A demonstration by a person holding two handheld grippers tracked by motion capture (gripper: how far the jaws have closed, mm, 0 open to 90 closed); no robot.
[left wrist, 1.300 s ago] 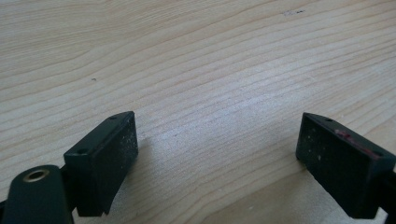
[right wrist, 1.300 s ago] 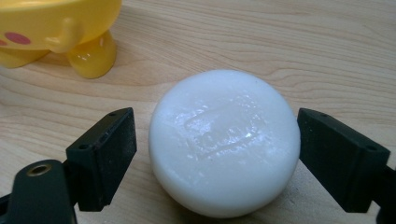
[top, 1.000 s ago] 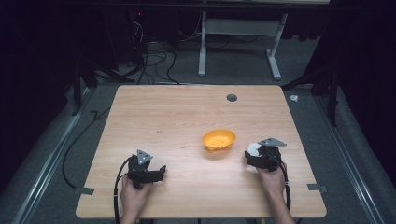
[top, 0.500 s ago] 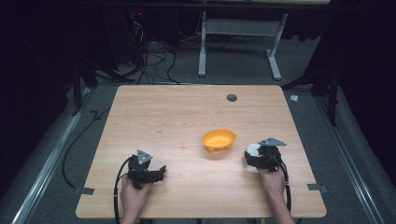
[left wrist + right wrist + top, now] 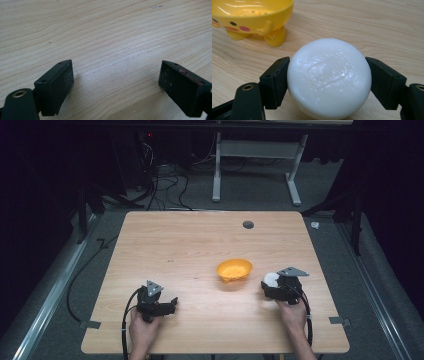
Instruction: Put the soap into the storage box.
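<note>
High view: your right tongs (image 5: 270,285) just right of the yellow bowl (image 5: 234,269), your left tongs (image 5: 170,305) well left of it on the tabletop (image 5: 190,245), left gripper view: jaws spread over bare wood, right gripper view: jaws just closing, pinching the white soap bar (image 5: 329,77) near the bowl (image 5: 252,17).

Right tongs (image 5: 328,77) lately tighter on soap (image 5: 329,77)

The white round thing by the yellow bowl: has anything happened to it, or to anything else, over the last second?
Very little. The right gripper has just been closing its jaws, which now press both sides of the white soap bar. The bar sits in the same spot beside the yellow bowl. The bowl, the left gripper with its jaws open over bare wood, and both hands stayed put on the table.
</note>
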